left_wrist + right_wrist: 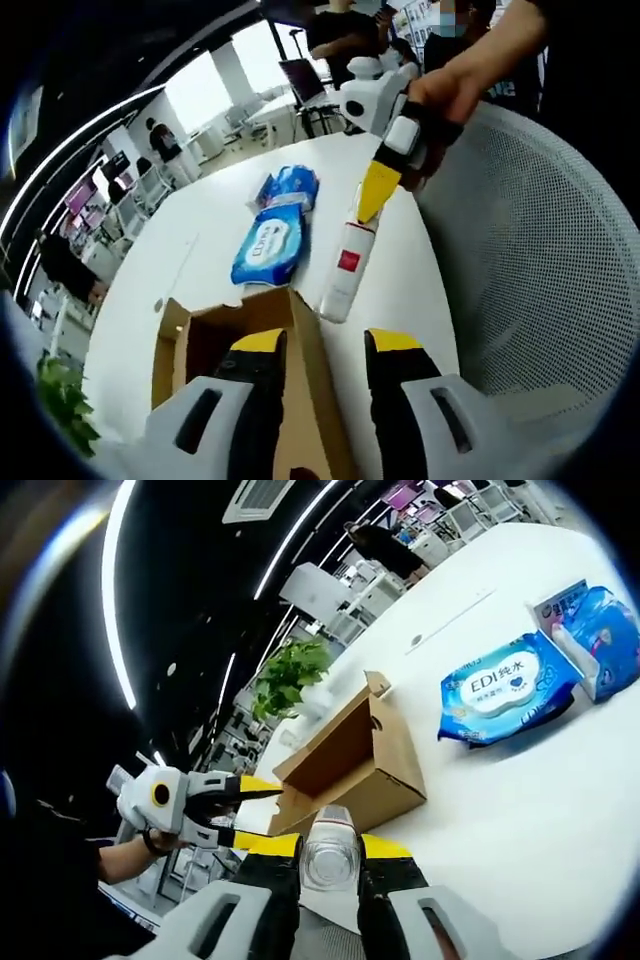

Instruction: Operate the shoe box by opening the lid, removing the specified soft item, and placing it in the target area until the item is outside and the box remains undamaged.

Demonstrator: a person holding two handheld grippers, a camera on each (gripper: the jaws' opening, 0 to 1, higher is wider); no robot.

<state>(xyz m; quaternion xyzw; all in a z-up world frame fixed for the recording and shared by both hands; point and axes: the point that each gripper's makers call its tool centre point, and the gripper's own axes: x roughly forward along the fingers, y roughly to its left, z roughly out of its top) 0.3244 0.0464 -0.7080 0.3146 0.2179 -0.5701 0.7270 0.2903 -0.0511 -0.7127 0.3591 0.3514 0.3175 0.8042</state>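
Already out of the shoe box (350, 765), a bottle (347, 272) sits between the right tongs (330, 852), whose jaws are closed narrowly on its end; in the left gripper view its other end rests on the white surface (200, 250) just beside the box's corner. It looks like a clear plastic squeeze bottle with a white body and a red label, so probably light, a little yielding, and smooth enough to twist in a grip taken so near one end. A hold nearer the middle would seem steadier to me.

The left tongs (320, 350) stand open, one jaw either side of the box's near wall, apparently steadying it. That cardboard is thin and will crease if pinched hard.

Beyond lie a blue wipes pack (510, 695) and a smaller blue tissue pack (605, 640), both soft, light and flat on the surface, well apart from the box. A green plant (290, 675) stands behind it.
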